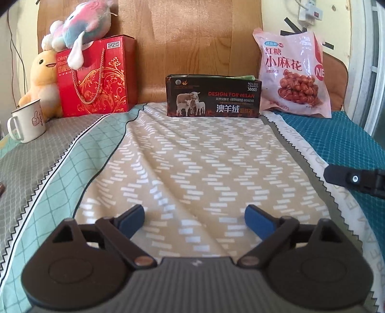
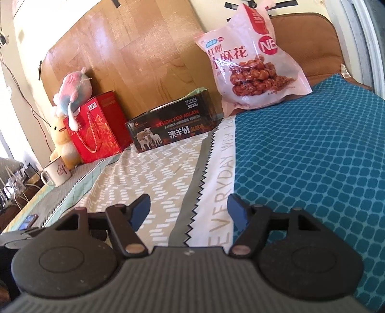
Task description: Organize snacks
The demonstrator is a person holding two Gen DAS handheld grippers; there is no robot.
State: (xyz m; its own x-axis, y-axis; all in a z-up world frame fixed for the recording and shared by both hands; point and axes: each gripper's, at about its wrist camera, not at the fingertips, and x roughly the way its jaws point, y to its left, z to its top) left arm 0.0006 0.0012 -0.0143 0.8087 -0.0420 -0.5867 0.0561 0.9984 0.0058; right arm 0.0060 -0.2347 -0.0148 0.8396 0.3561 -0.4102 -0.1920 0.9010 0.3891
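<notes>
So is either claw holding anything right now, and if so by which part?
Nothing is held. The left claw and the right claw both stand open over the patterned bedsheet, with only fabric showing between their fingers.

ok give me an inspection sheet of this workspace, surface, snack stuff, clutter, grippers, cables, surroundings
surface: patchwork bedsheet, beige, grey, green and teal panels, slightly wrinkled.
job's things: pink snack bag leaning upright at the back right; black box with sheep print at the back centre, something green showing at its top; red gift box at the back left.
clutter: white mug at the left edge; yellow plush beside the red box; pink and blue plush on top of it.
grippers: left gripper open, nothing between the fingers; right gripper open, also empty.
cables: thin wires on the left wall; power strip at the top right.
surroundings: wooden board behind the boxes.
</notes>
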